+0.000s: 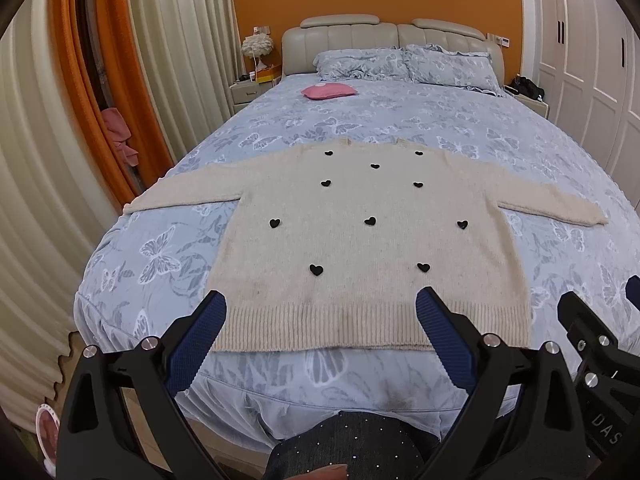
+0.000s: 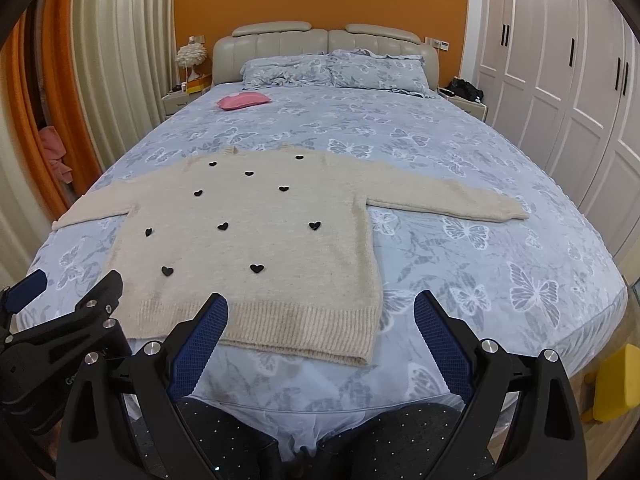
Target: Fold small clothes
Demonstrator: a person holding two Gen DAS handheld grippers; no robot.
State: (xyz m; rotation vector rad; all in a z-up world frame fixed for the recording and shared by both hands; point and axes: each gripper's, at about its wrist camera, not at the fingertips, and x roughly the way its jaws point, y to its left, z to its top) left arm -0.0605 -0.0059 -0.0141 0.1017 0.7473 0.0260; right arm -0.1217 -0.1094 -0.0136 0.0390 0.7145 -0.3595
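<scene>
On the blue butterfly-print bedspread, near the foot of the bed, a cream sweater dotted with black hearts lies flat, both sleeves stretched straight out to the sides and the ribbed hem nearest the cameras. No fold appears to have been made, so the whole job seems to lie ahead. Left gripper and right gripper both hover above the bed's near edge, jaws spread wide and holding nothing.
</scene>
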